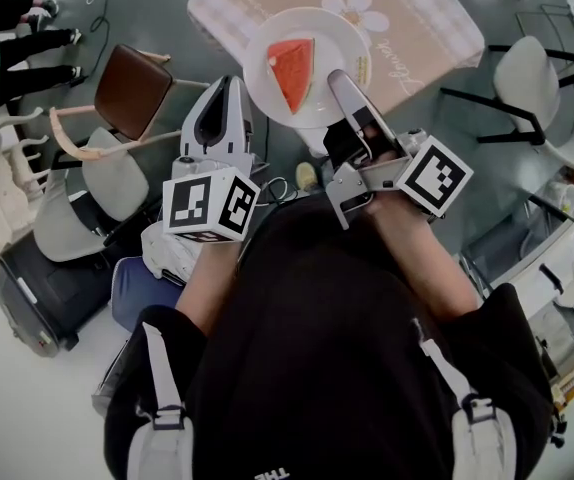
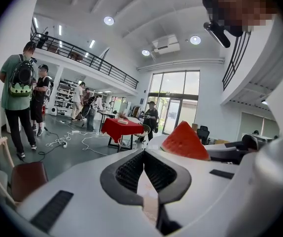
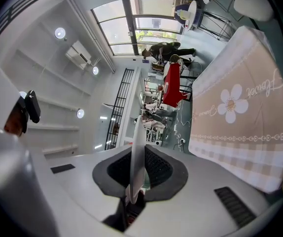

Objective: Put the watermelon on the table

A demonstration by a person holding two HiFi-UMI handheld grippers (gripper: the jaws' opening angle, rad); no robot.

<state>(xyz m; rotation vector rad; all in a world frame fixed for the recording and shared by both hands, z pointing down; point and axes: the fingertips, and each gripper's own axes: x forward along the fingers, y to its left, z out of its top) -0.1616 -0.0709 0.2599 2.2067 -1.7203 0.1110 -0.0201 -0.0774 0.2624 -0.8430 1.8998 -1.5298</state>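
A red watermelon wedge lies on a round white plate. The plate hangs over the near edge of a table with a beige flowered cloth. My right gripper is shut on the plate's near right rim. In the right gripper view the plate shows edge-on, clamped between the jaws, with the cloth to the right. My left gripper is held just left of the plate, shut on nothing. From the left gripper the wedge shows to the right.
A brown-seated chair stands left of the table, and a white chair to its right. A dark bag and a pale chair sit at my lower left. People stand farther off near a red-covered table.
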